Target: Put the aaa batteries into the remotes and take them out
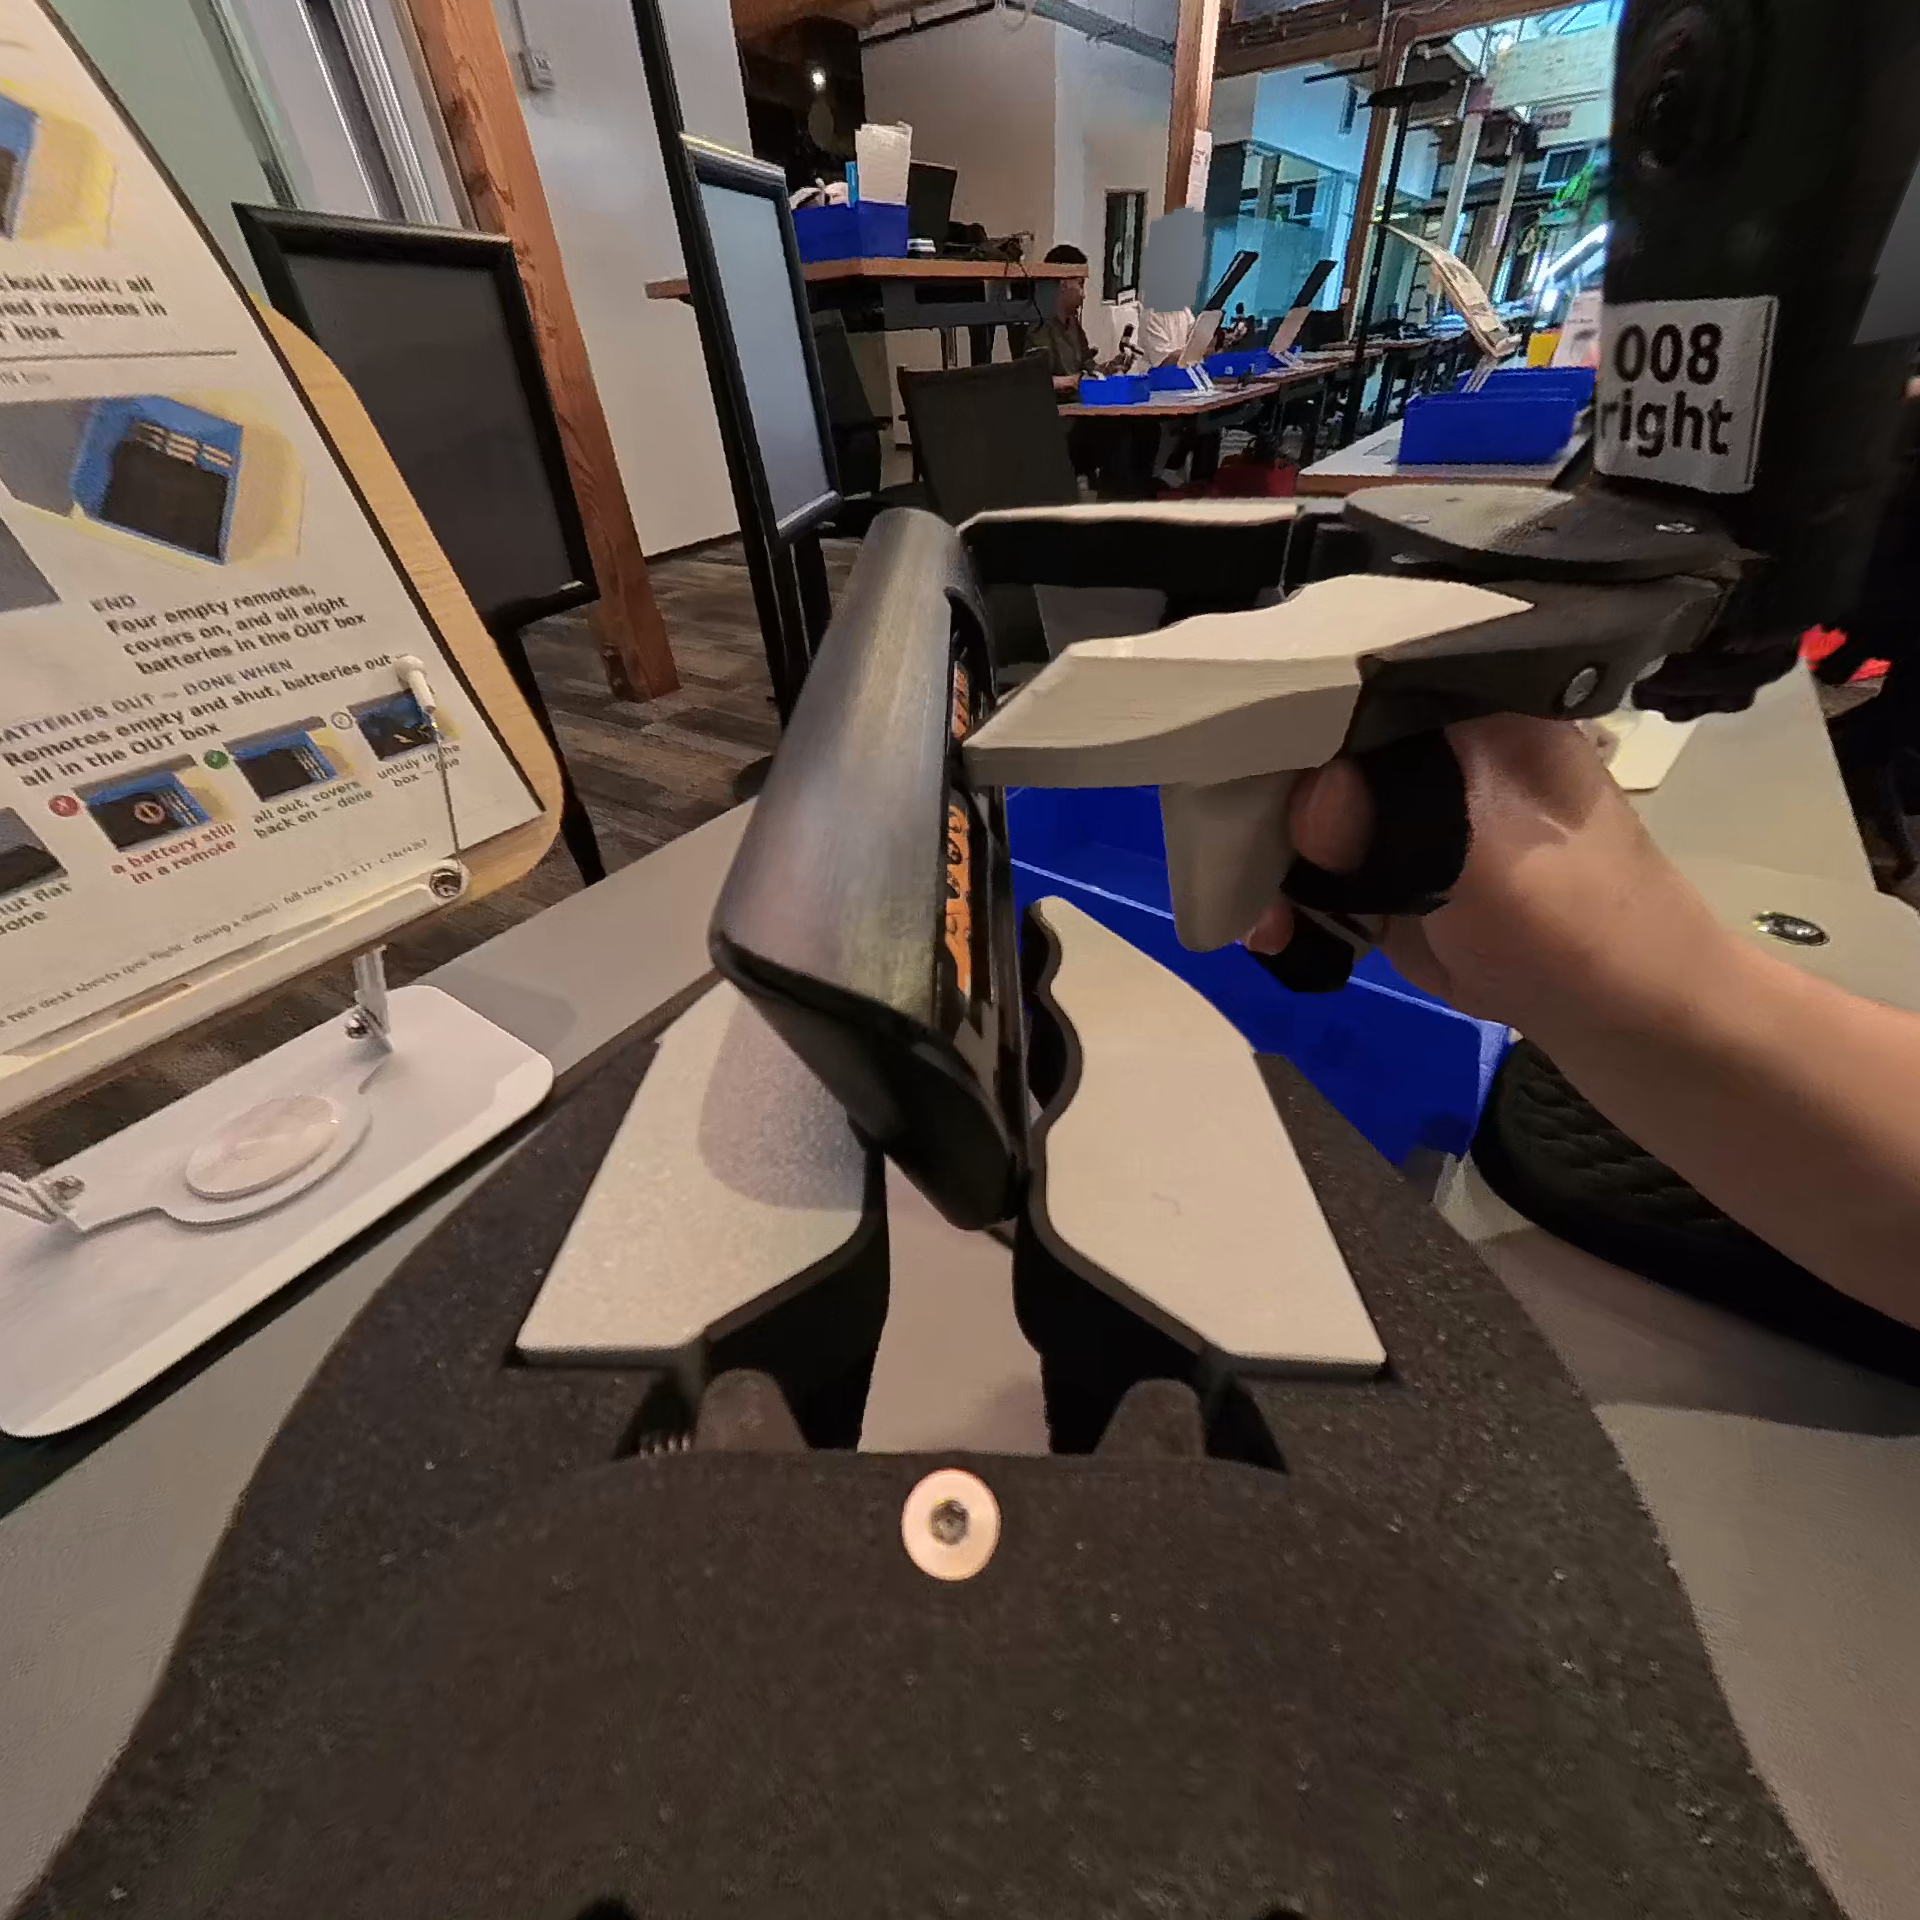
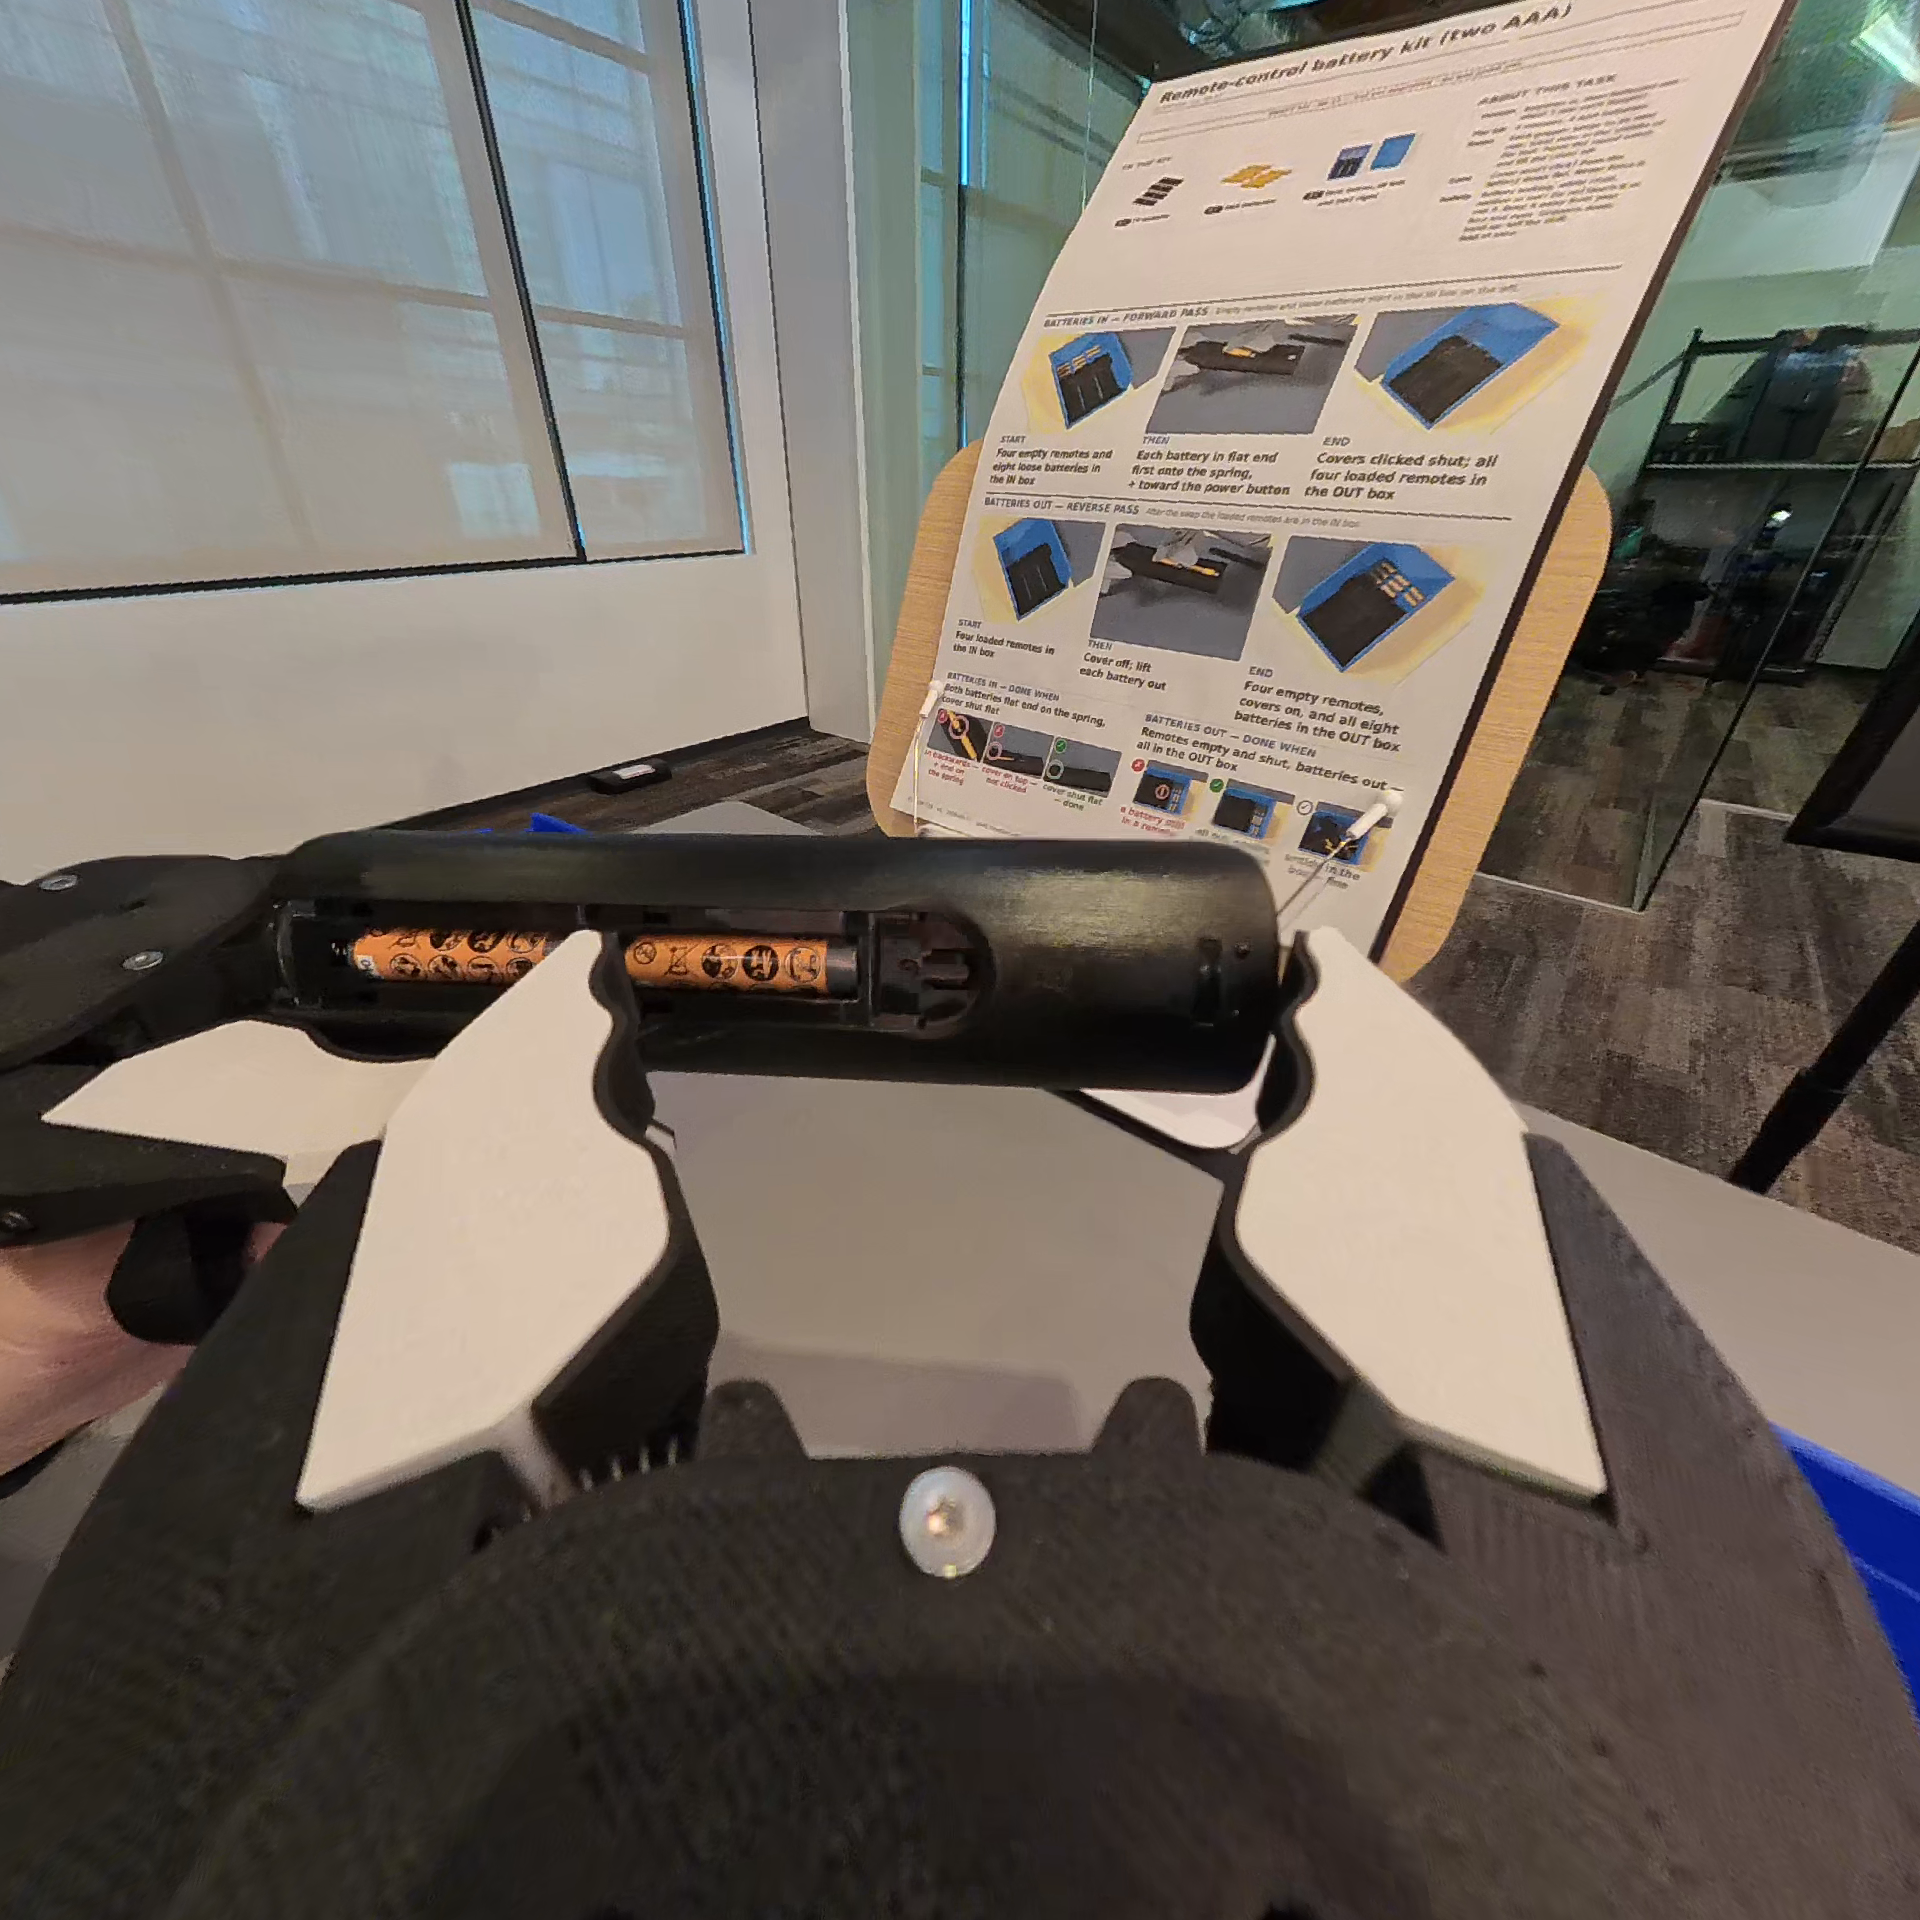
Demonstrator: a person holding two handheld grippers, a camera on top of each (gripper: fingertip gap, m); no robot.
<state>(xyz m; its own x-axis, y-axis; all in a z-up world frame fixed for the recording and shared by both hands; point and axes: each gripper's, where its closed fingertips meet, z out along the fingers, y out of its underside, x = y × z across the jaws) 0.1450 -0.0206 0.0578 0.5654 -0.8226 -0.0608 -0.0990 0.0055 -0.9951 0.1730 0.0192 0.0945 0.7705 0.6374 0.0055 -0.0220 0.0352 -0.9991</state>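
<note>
My left gripper (image 1: 951,1049) clamps the remote (image 2: 769,951) steady, bay exposed (cover off); right gripper (image 2: 951,1023), spread wide, pokes the battery (image 2: 727,961) at 12 o'clock.

A printed instruction sheet (image 2: 1278,499) is propped on a wooden board (image 2: 1527,748), which is carried by a white stand (image 1: 260,1164) set on the grey counter (image 1: 582,966). A blue bin (image 1: 1247,997) is seen on the counter further back. Dark framed panels (image 1: 436,405) are stood on the carpeted floor (image 2: 1621,987) behind. More blue bins (image 1: 1496,421) are lined along distant desks, where seated people (image 1: 1070,322) are seen.
</note>
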